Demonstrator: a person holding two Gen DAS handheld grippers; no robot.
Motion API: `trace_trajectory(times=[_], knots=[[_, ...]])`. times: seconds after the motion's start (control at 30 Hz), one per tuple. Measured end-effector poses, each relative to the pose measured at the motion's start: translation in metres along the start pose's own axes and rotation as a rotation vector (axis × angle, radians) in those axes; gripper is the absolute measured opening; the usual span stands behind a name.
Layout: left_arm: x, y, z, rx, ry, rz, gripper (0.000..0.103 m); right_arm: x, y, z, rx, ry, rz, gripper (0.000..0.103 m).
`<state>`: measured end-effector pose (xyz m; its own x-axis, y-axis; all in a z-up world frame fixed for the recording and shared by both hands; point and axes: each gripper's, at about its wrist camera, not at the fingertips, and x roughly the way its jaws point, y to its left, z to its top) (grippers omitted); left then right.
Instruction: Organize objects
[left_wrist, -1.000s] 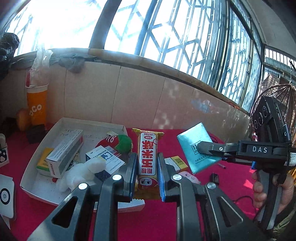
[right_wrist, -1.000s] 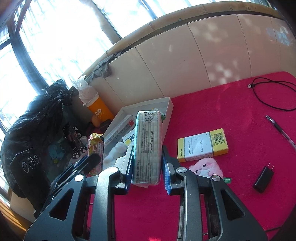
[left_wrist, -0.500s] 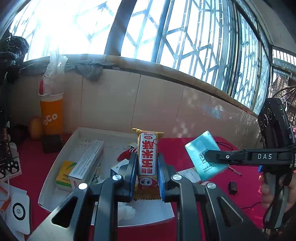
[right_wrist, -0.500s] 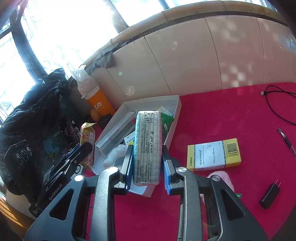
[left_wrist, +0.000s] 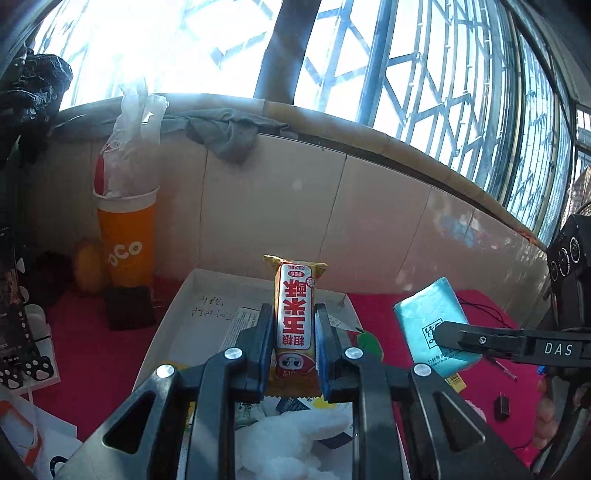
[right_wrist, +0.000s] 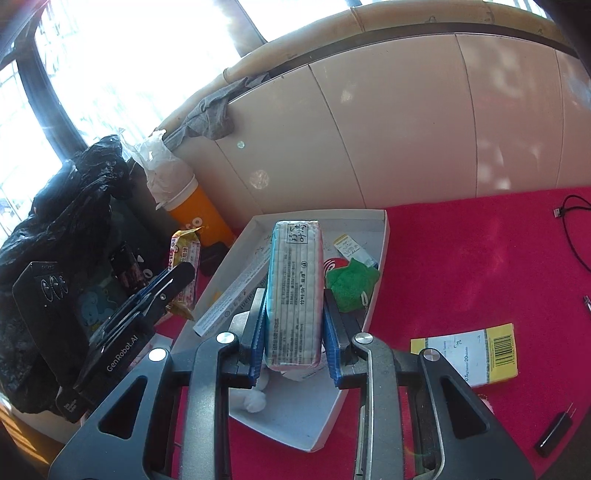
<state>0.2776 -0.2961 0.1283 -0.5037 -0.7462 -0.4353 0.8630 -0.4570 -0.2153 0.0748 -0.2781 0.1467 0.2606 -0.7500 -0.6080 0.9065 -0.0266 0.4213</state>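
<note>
Above white tray (right_wrist: 382, 236): left gripper (left_wrist: 291, 339) clenched on snack bar (left_wrist: 295, 314), tilted slightly down; right gripper (right_wrist: 294, 325) gripping tissue pack (right_wrist: 295, 295), pitched steeper.

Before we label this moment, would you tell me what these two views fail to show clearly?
- Left wrist view: the left gripper hides most of the white tray.
- Right wrist view: the tissue pack covers the tray's middle; the yellow box print is too small.
- Windows: glare washes them out.

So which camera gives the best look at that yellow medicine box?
The right wrist view: the yellow medicine box lies flat on the red cloth, barcode showing. The left wrist view shows only a yellow corner below the tissue pack.
</note>
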Motion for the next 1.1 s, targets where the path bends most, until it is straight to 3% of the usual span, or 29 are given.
trace_trajectory(times=[0.33,0.4,0.43,0.47,0.5,0.53,0.57,0.6,0.73,1.1], knots=[[0.033,0.009,-0.005,-0.013,0.071,0.052,0.020,0.062,0.016,0.008,-0.013,0.034,-0.024,0.027],[0.038,0.009,-0.011,-0.019,0.085,0.059,0.025,0.072,0.019,0.007,-0.021,0.033,-0.039,0.032],[0.039,0.009,-0.013,-0.018,0.087,0.066,0.032,0.075,0.019,0.005,-0.026,0.027,-0.048,0.048],[0.038,0.011,-0.014,-0.025,0.076,0.094,0.043,0.075,0.017,0.003,-0.023,0.017,-0.062,0.058],[0.036,0.015,-0.015,-0.039,0.064,0.121,0.063,0.073,0.014,0.002,-0.014,0.005,-0.073,0.062],[0.033,0.021,-0.016,-0.062,0.051,0.140,0.074,0.071,0.010,0.001,0.000,-0.004,-0.072,0.072],[0.029,0.027,-0.016,-0.089,0.038,0.155,0.095,0.068,0.005,0.000,0.013,-0.014,-0.073,0.084],[0.025,0.033,-0.017,-0.114,0.022,0.169,0.103,0.063,0.000,-0.001,0.026,-0.031,-0.076,0.087],[0.005,0.035,-0.024,-0.147,-0.041,0.192,0.103,0.040,-0.010,-0.009,0.063,-0.080,-0.076,0.088],[-0.042,-0.008,-0.022,-0.100,-0.119,0.177,0.103,-0.029,-0.012,-0.038,0.051,-0.151,-0.020,0.089]])
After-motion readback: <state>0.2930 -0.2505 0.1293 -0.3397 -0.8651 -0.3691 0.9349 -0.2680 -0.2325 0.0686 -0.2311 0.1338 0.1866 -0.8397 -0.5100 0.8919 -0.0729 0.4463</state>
